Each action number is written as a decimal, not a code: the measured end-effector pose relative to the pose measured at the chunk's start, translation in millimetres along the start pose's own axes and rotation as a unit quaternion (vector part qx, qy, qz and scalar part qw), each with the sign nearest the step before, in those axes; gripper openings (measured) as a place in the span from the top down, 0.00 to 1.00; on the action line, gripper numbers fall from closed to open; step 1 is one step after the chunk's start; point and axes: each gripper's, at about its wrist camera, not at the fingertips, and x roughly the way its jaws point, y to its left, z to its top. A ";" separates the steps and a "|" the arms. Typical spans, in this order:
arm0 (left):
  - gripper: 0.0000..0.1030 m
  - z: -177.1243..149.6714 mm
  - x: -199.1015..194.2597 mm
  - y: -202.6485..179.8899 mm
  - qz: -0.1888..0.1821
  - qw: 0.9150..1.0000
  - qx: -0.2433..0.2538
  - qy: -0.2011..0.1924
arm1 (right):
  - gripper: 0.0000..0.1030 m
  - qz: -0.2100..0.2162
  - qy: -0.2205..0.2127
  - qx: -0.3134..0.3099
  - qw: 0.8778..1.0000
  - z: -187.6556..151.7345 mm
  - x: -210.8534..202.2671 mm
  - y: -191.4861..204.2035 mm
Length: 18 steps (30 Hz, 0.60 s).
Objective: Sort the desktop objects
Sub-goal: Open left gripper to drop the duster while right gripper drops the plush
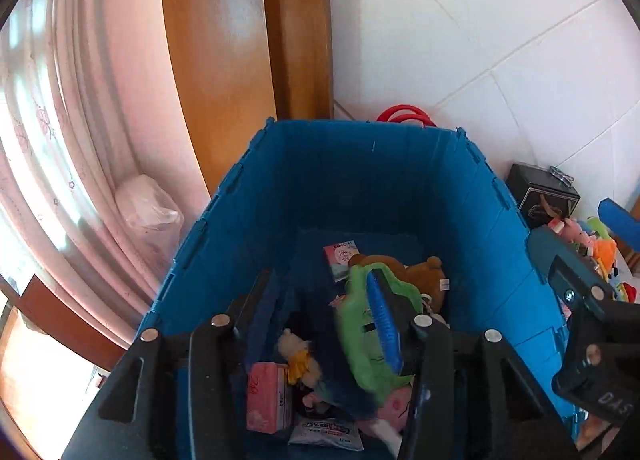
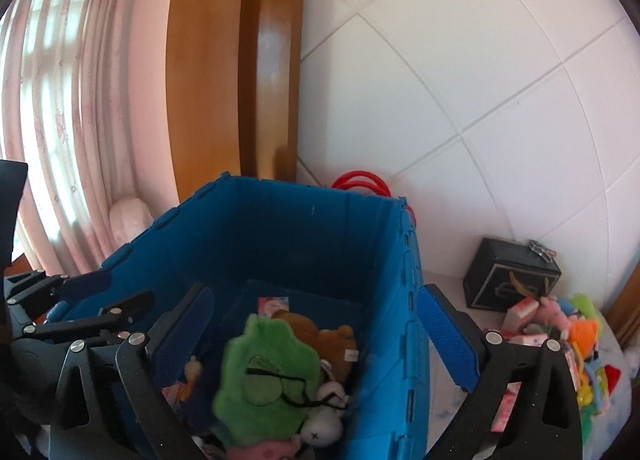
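Both grippers hang over the blue folding crate [image 2: 304, 244]. The right gripper [image 2: 320, 336] has its fingers spread wide, with the green plush toy [image 2: 266, 376] blurred between them above the crate's other toys, touching neither pad. The left gripper [image 1: 324, 324] stands partly open, gripping nothing. More toys [image 2: 560, 324] lie on the table at right.

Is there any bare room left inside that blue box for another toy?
Yes: the blue crate's far floor, between its back wall and the brown bear, is mostly bare. The near half is crowded around the green plush. Outside, toys crowd beside the black box.
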 end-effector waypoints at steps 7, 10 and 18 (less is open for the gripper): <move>0.46 -11.7 -39.6 -0.4 -0.014 0.999 -0.005 -0.034 | 0.00 -0.010 -0.022 -0.006 1.000 -13.7 -36.4 -7.4; 0.46 -22.4 -47.7 0.0 -0.027 0.999 -0.017 -0.043 | 0.00 -0.011 -0.029 0.001 1.000 -23.0 -52.5 -14.6; 0.46 -47.0 -61.4 -17.4 -0.096 0.992 -0.032 -0.079 | 0.00 -0.035 -0.041 0.039 0.998 -62.9 -93.5 -57.0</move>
